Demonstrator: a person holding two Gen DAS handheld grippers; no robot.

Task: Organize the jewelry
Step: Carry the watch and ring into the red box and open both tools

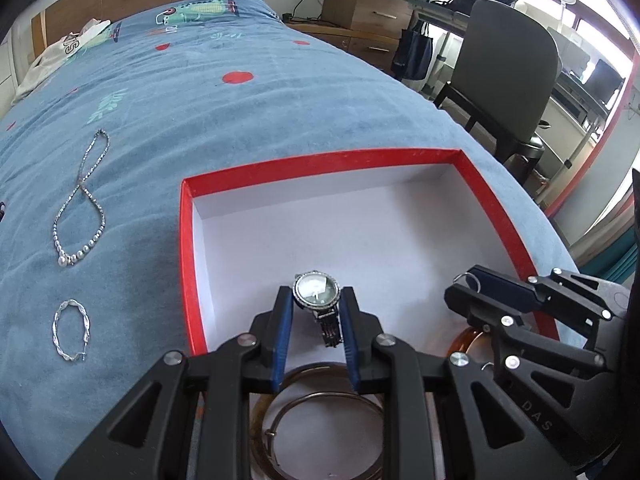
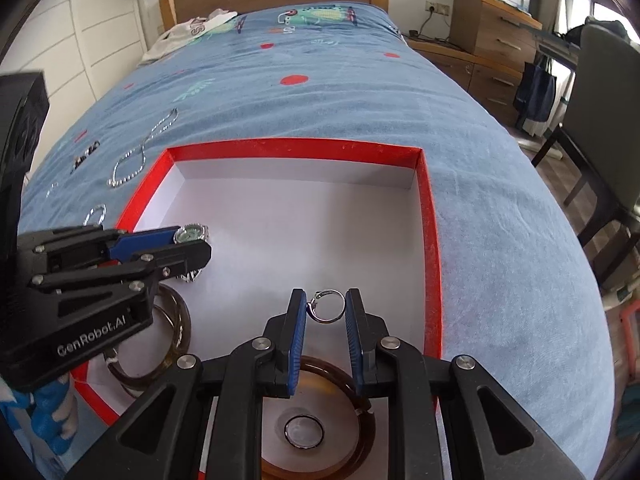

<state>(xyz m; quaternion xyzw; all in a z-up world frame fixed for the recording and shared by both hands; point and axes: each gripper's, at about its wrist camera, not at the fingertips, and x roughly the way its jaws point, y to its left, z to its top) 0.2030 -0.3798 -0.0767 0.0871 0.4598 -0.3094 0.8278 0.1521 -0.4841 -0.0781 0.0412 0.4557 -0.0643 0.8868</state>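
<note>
Left wrist view: left hand-held gripper (image 1: 316, 304) clamped on a watch (image 1: 317, 291), dial up, band hanging between the blue pads, held over the white floor of a red-rimmed box (image 1: 186, 264). Below the fingers, inside the box, a thin metal bangle (image 1: 320, 400) ringed by an amber bangle (image 1: 260, 412). Left of the box on the blue bedspread (image 1: 280, 112): a pearl necklace (image 1: 82, 204) looped in a figure eight and, nearer, a twisted silver bracelet (image 1: 71, 330). At right, right hand-held gripper (image 1: 466, 286) pinching a thin ring (image 1: 468, 280).

Right wrist view: right hand-held gripper (image 2: 326, 306) closed on the ring (image 2: 328, 306), upright between the pads, above the box floor. Underneath, another amber bangle (image 2: 360, 400) encircling a small round piece (image 2: 304, 431). At left, left hand-held gripper (image 2: 192, 240) gripping the watch (image 2: 192, 234), over the box's left side.
</note>
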